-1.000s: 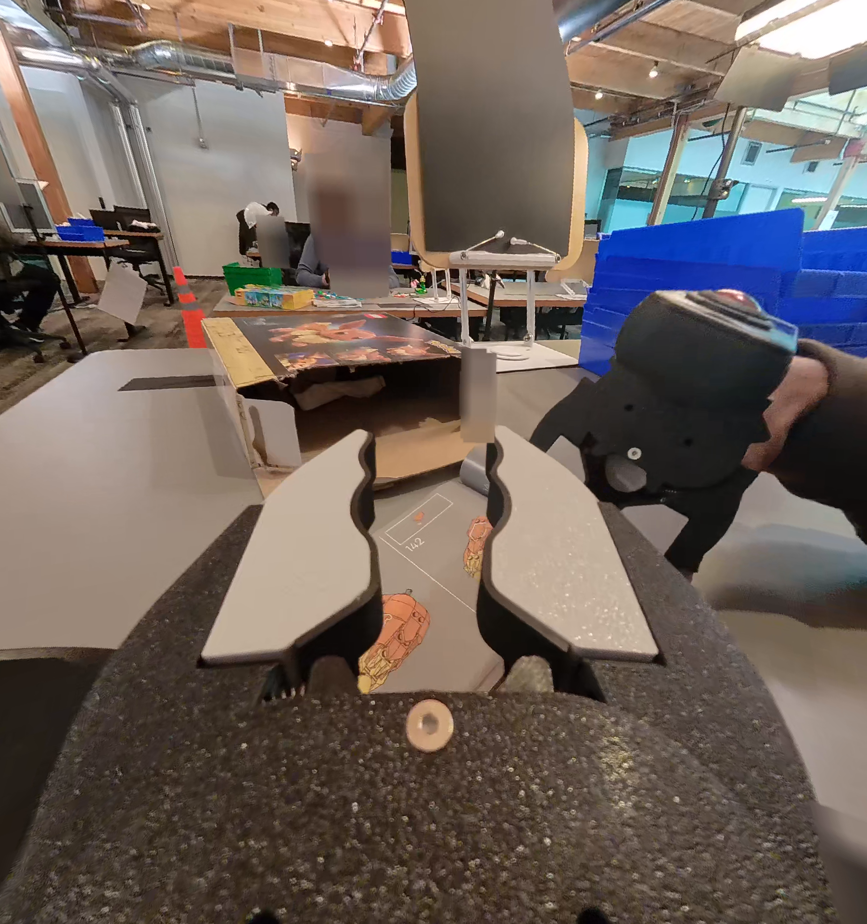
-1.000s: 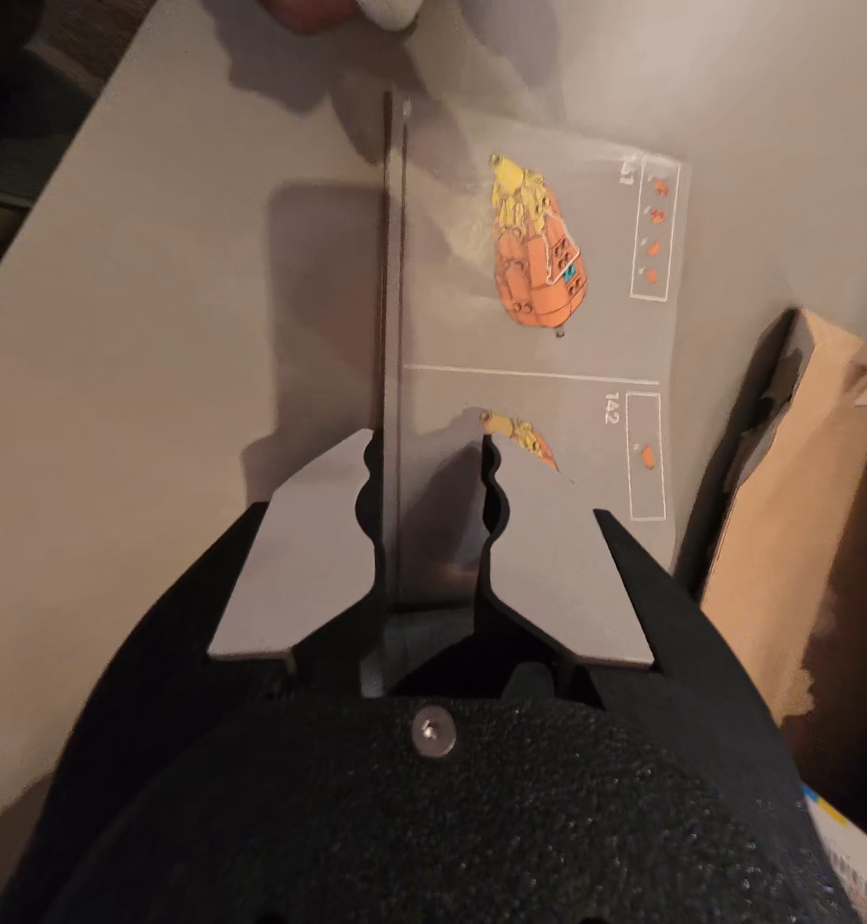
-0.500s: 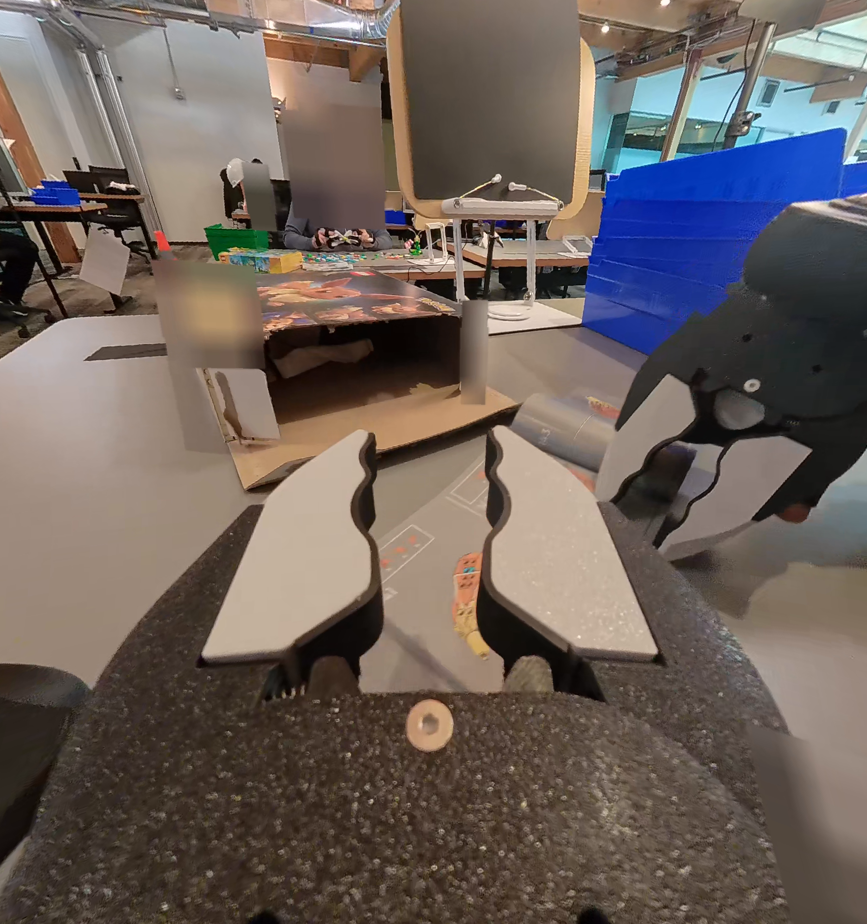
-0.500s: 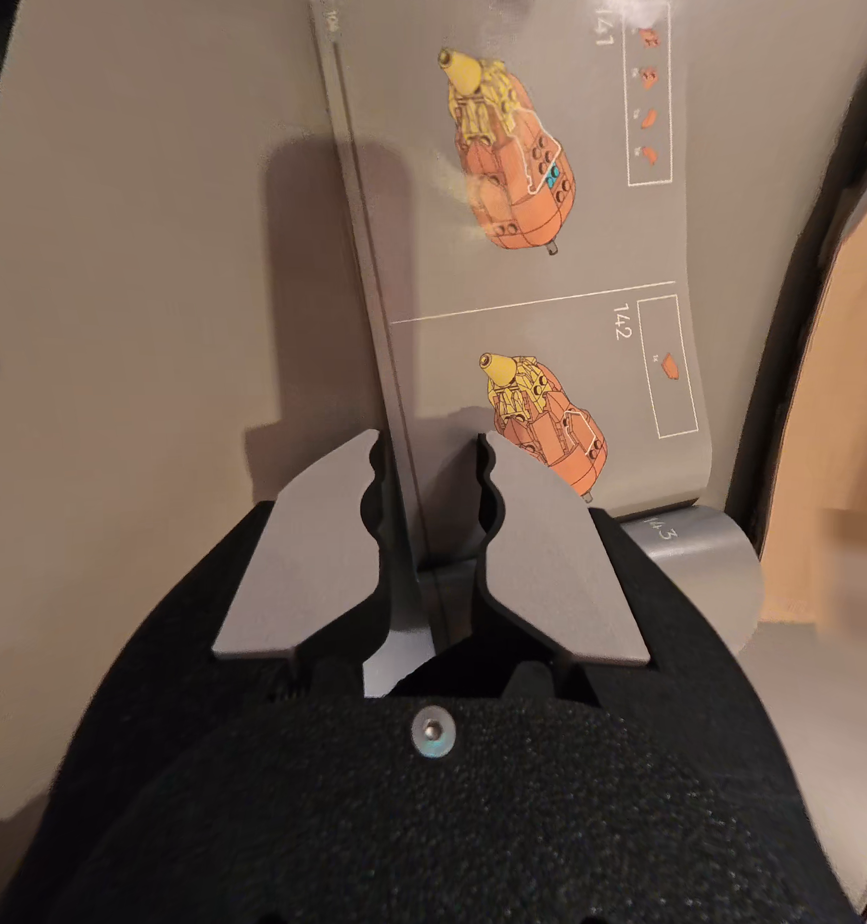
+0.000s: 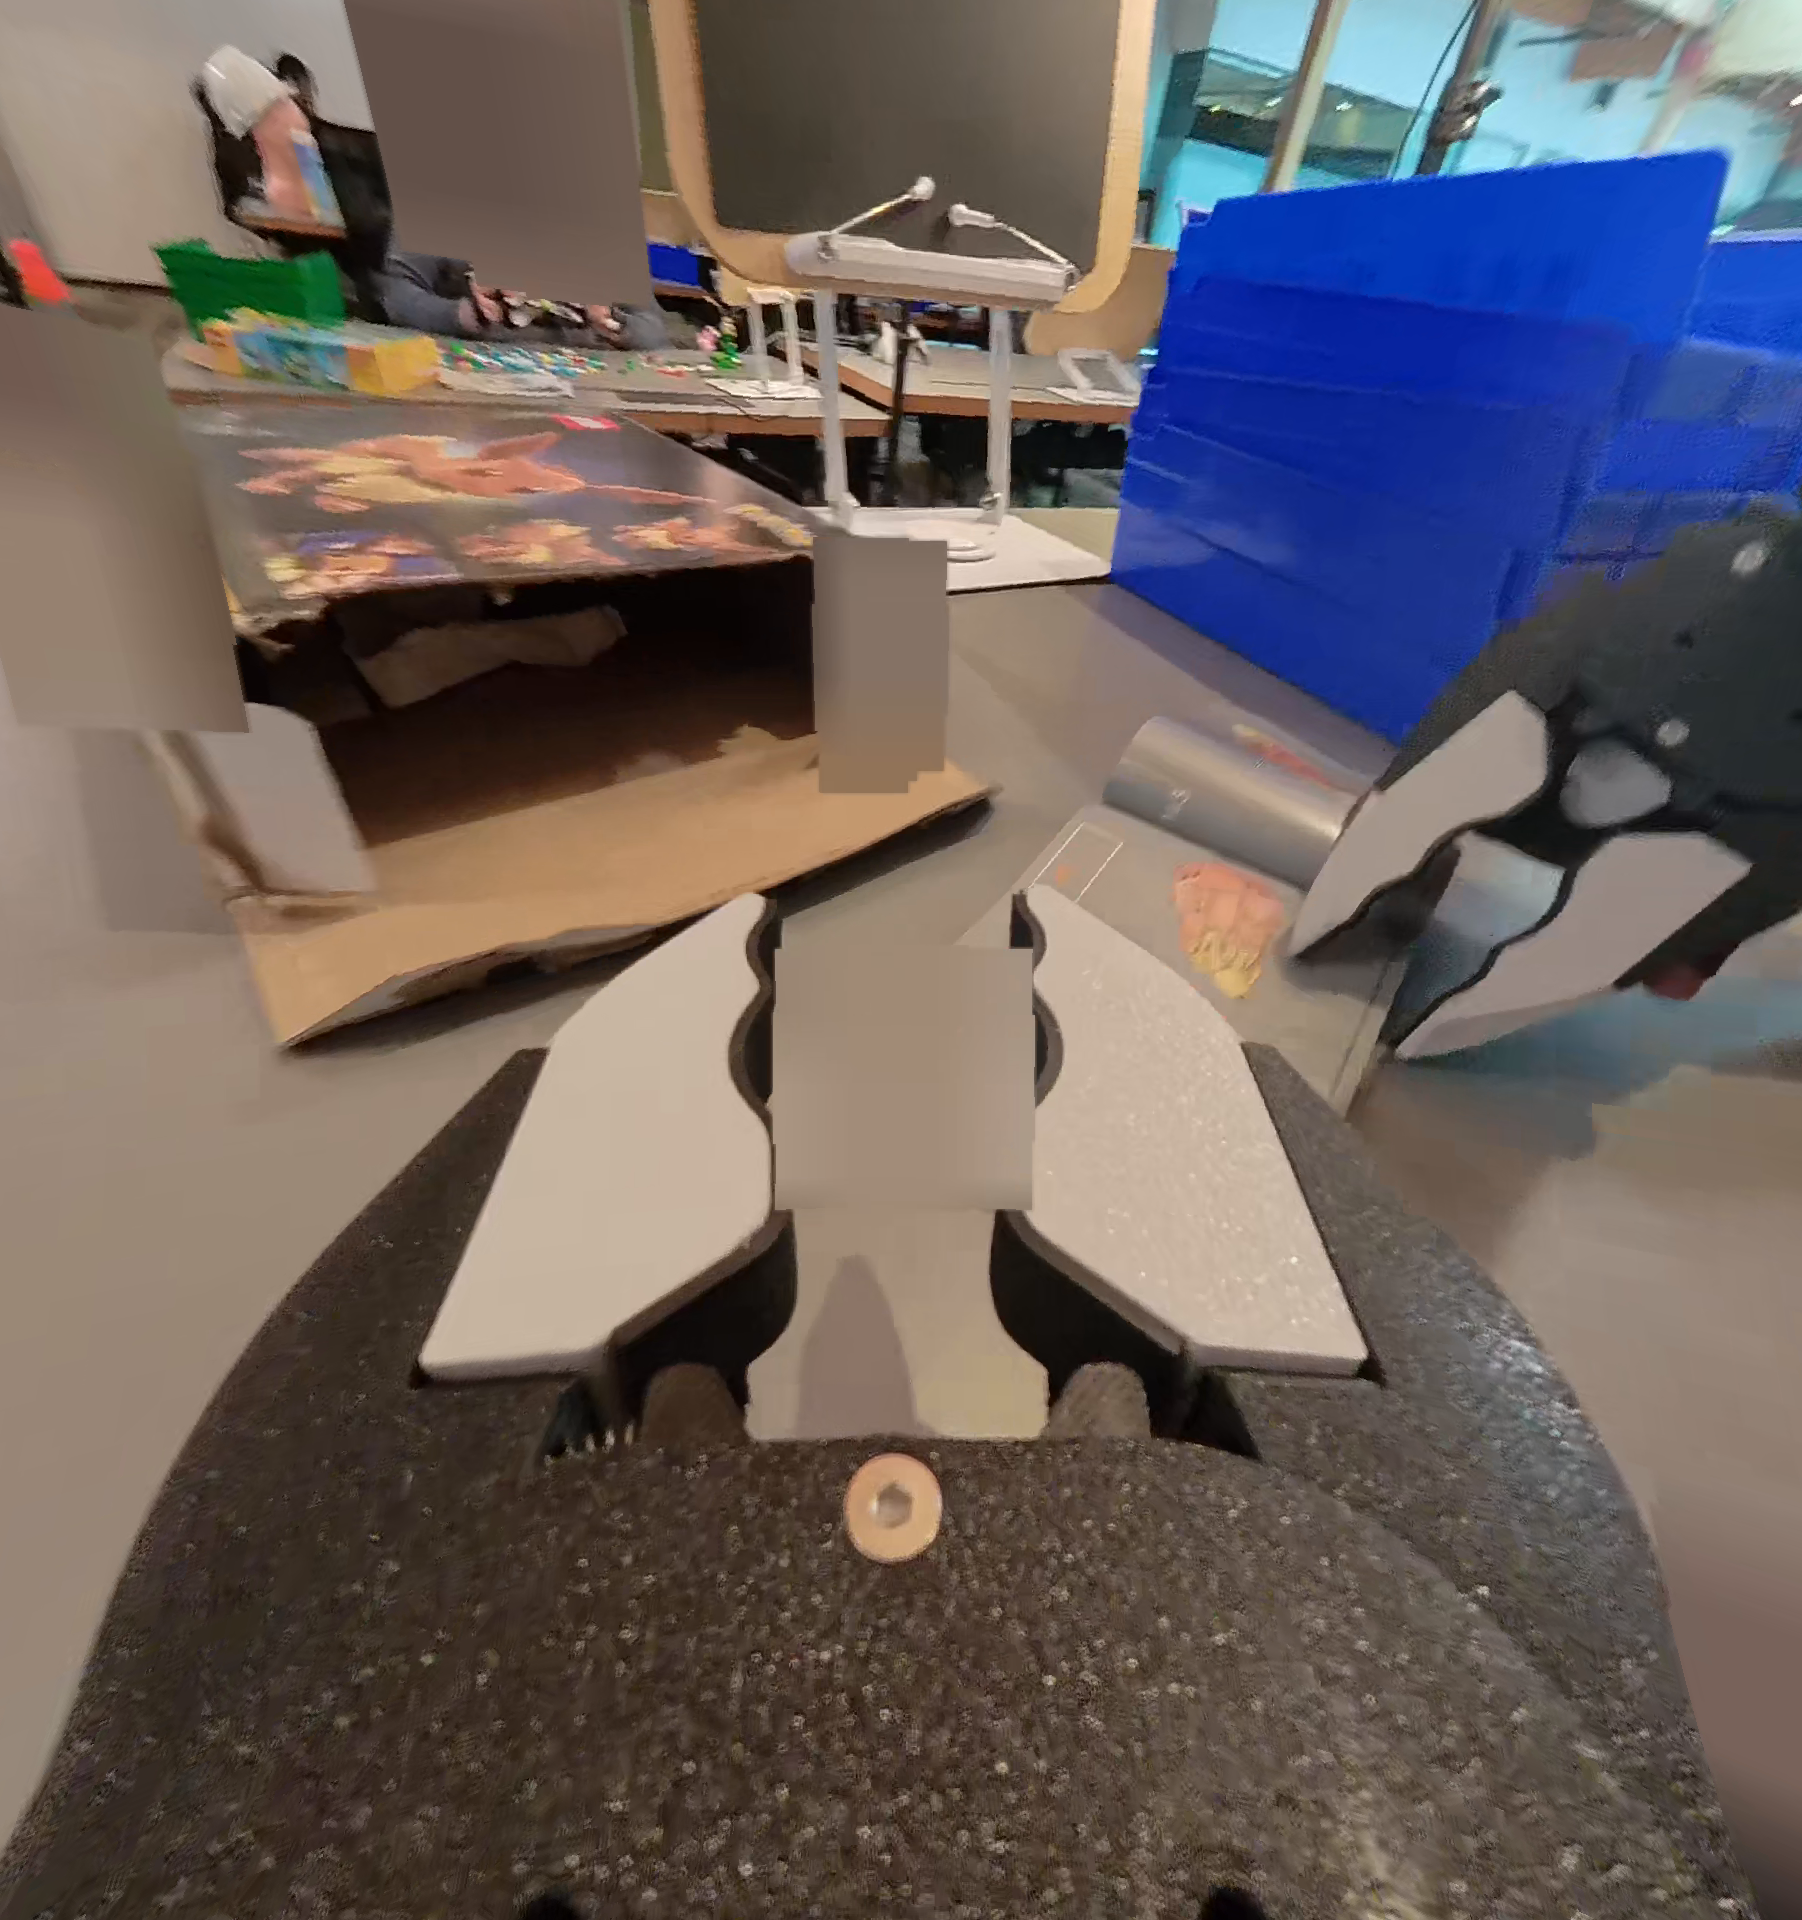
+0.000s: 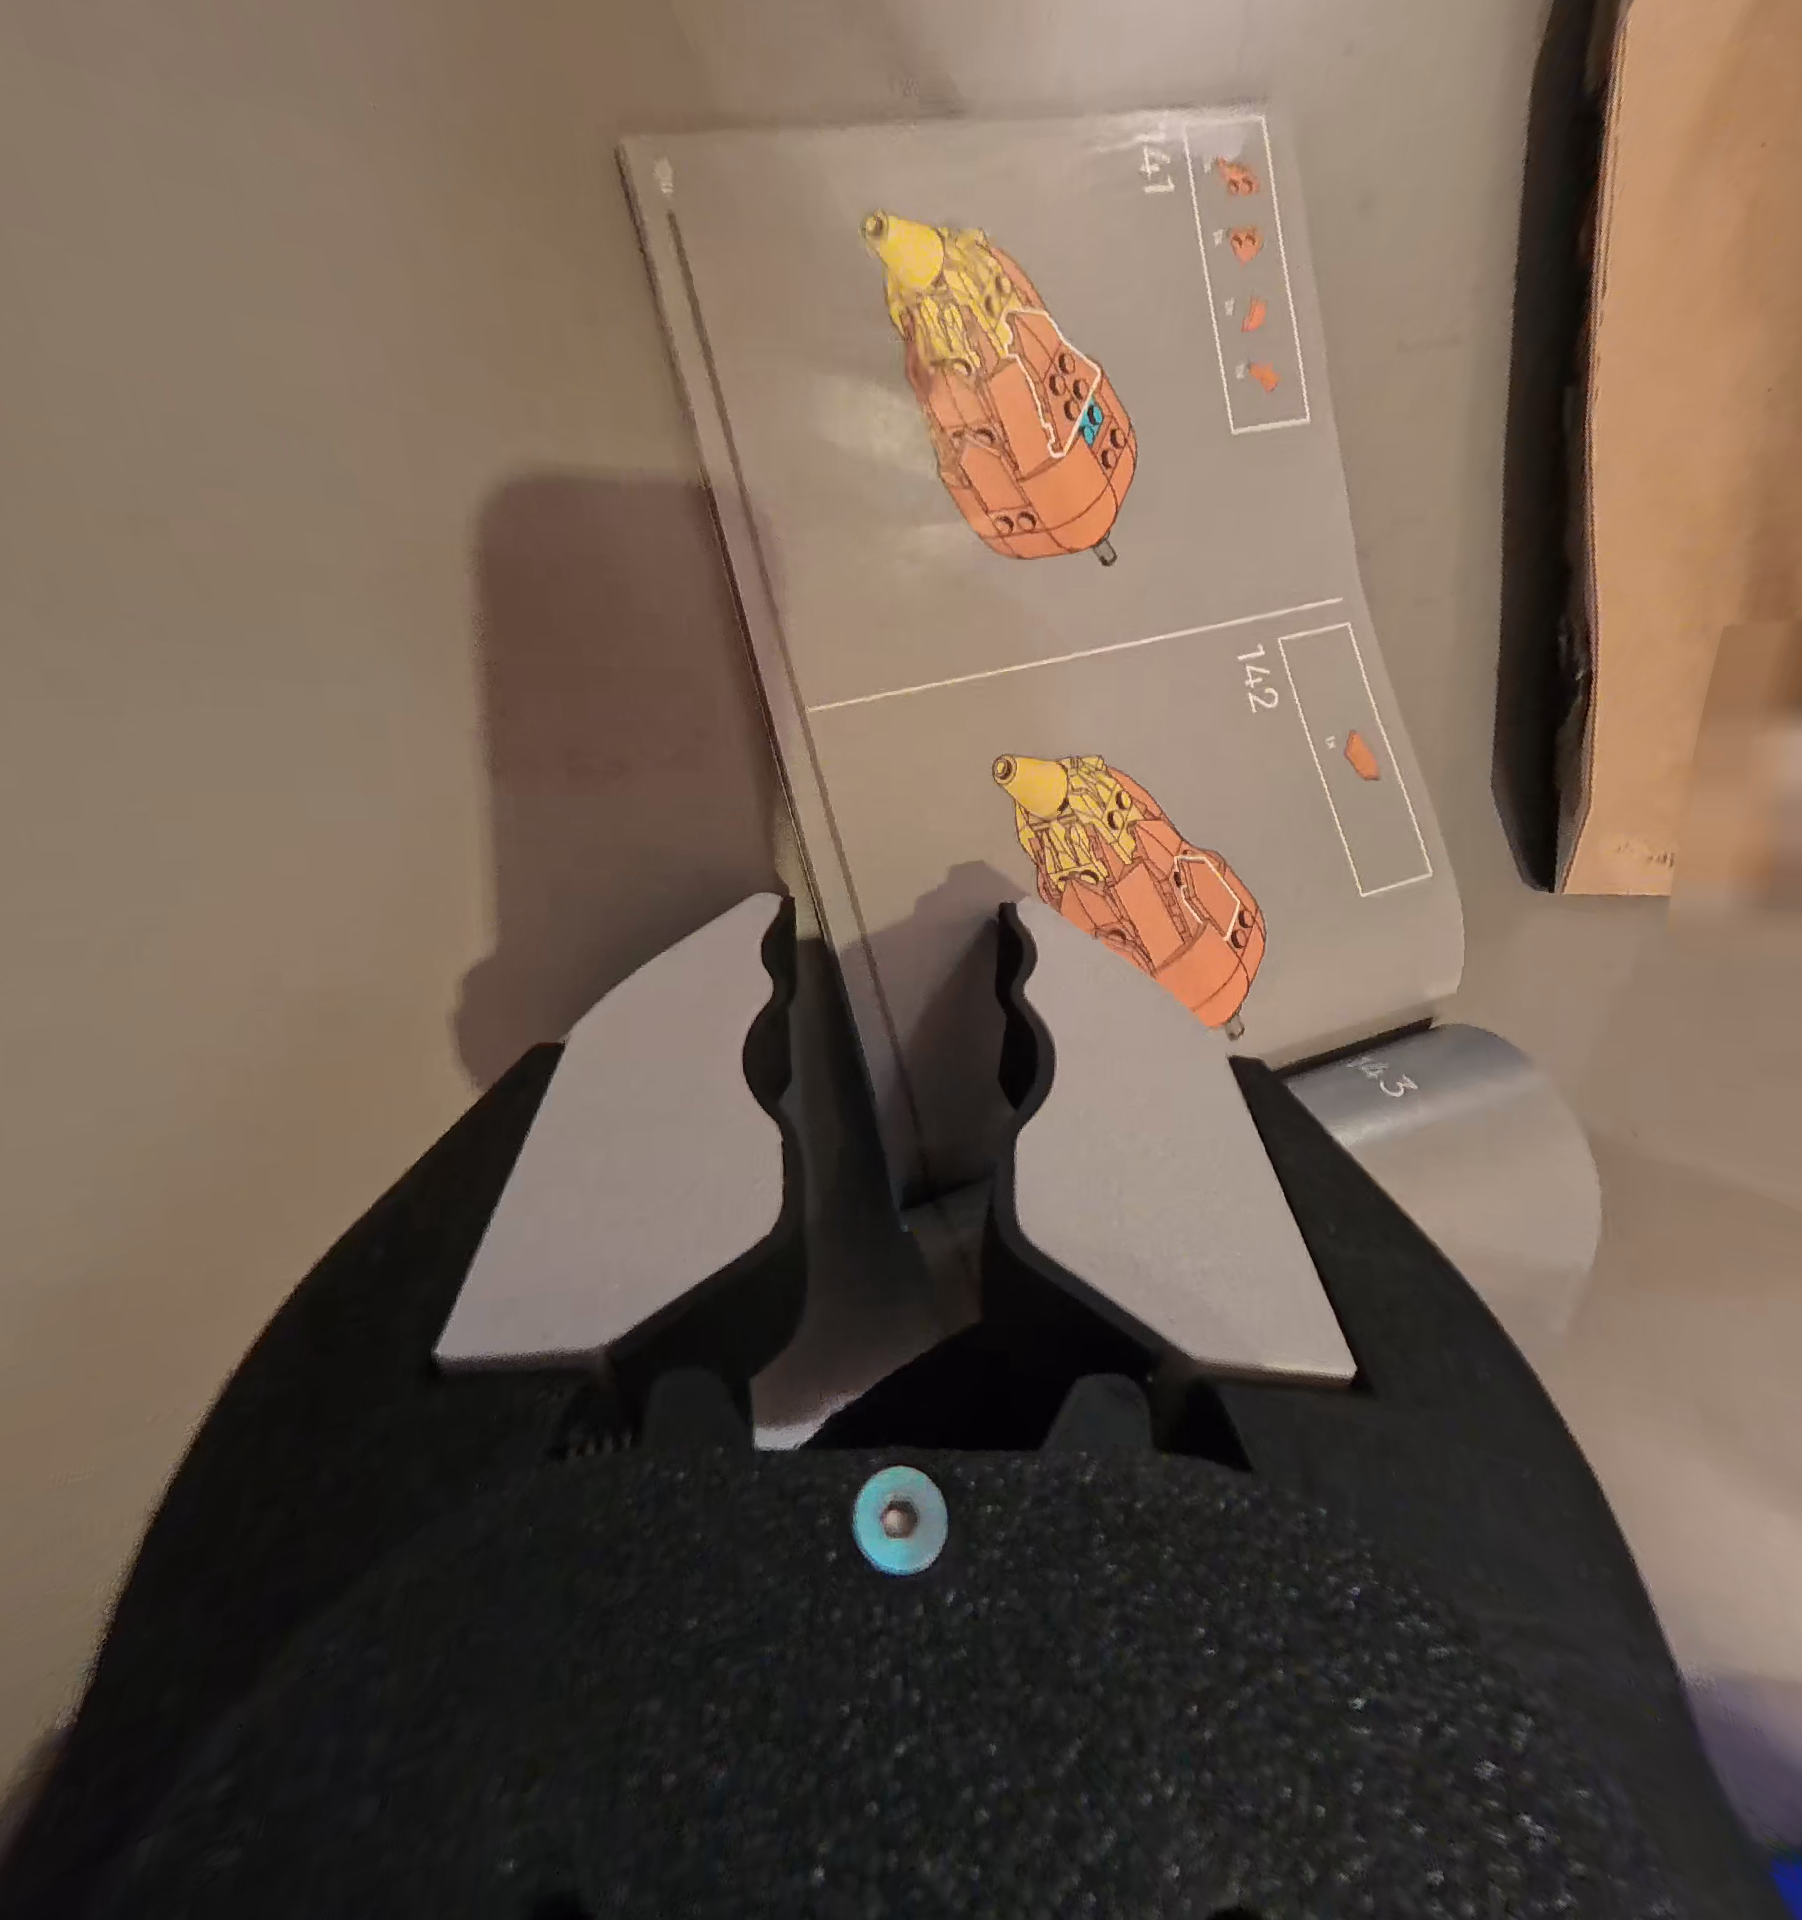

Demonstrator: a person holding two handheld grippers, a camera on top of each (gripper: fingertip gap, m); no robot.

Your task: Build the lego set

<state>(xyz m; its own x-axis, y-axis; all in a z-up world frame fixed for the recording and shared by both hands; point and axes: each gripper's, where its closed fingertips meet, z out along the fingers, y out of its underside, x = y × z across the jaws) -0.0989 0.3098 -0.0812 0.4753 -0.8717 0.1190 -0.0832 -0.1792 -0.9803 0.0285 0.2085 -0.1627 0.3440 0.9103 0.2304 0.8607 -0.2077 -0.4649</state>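
Observation:
The grey instruction booklet (image 6: 1032, 520) lies open on the grey table (image 6: 253, 520), showing two orange and yellow model drawings. One of its pages curls into a roll (image 6: 1448, 1122) at the near right. My right gripper (image 6: 895, 906) is open, and its fingers straddle the booklet's left edge at the near corner without clamping it. In the left wrist view the booklet (image 5: 1115, 873) sits ahead to the right, with the right gripper (image 5: 1416, 956) over its corner. My left gripper (image 5: 897, 925) is open and empty, low over the table to the left of the booklet. No loose bricks show.
The open cardboard set box (image 5: 564, 582) lies on its side ahead, its flap (image 5: 616, 883) flat on the table; its edge (image 6: 1707, 416) also shows in the right wrist view. Blue bins (image 5: 1396, 416) stand at the back right, a white stand (image 5: 918, 270) behind the box. A person sits at a far table. There is about 20 cm between the tips of the two grippers.
The booklet page, upright and edge-on between the right fingers a second ago, now lies flat. The right gripper came down to the table. The left gripper drew back off the booklet.

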